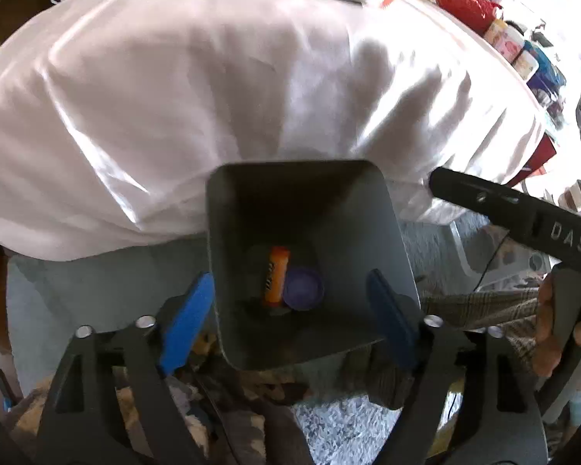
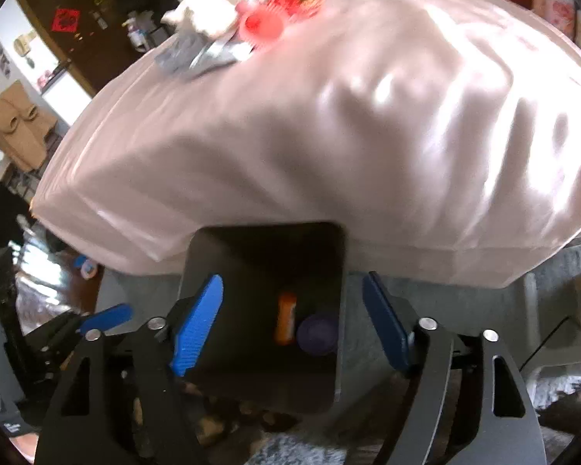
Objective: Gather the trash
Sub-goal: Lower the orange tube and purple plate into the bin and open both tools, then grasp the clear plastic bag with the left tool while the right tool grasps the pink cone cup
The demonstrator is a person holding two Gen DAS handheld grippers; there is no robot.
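Trash bin (image 1: pixel 368 232), a grey square container with rounded corners, stands on the floor against the near edge of a table draped in a shiny white cloth (image 1: pixel 213 97); both wrist views look steeply down into it. At its bottom lie two pieces of rubbish touching each other: an orange tube-shaped wrapper (image 1: pixel 275 277) on the left and a round purple lid (image 1: pixel 303 288) on the right. Left gripper (image 1: pixel 294 314) hangs over the near part of the bin with its blue pads spread wide, the left pad outside the bin's left wall and the right pad over its interior near the right wall; nothing lies between the pads and neither presses on anything. Right gripper (image 2: pixel 294 325) is likewise spread wide and empty above the bin (image 2: pixel 263 379), its left pad over the bin's left side and its right pad beyond the right wall. In the left wrist view the black body of the right-hand tool enters from the right, held by a hand (image 1: pixel 561 325); in the right wrist view a blue pad of the left tool shows at the left edge. At the far end of the table lie red items (image 2: pixel 286 0), a white crumpled object (image 2: pixel 201 15) and grey flat packets (image 2: pixel 189 52), blurred and not identifiable in detail.
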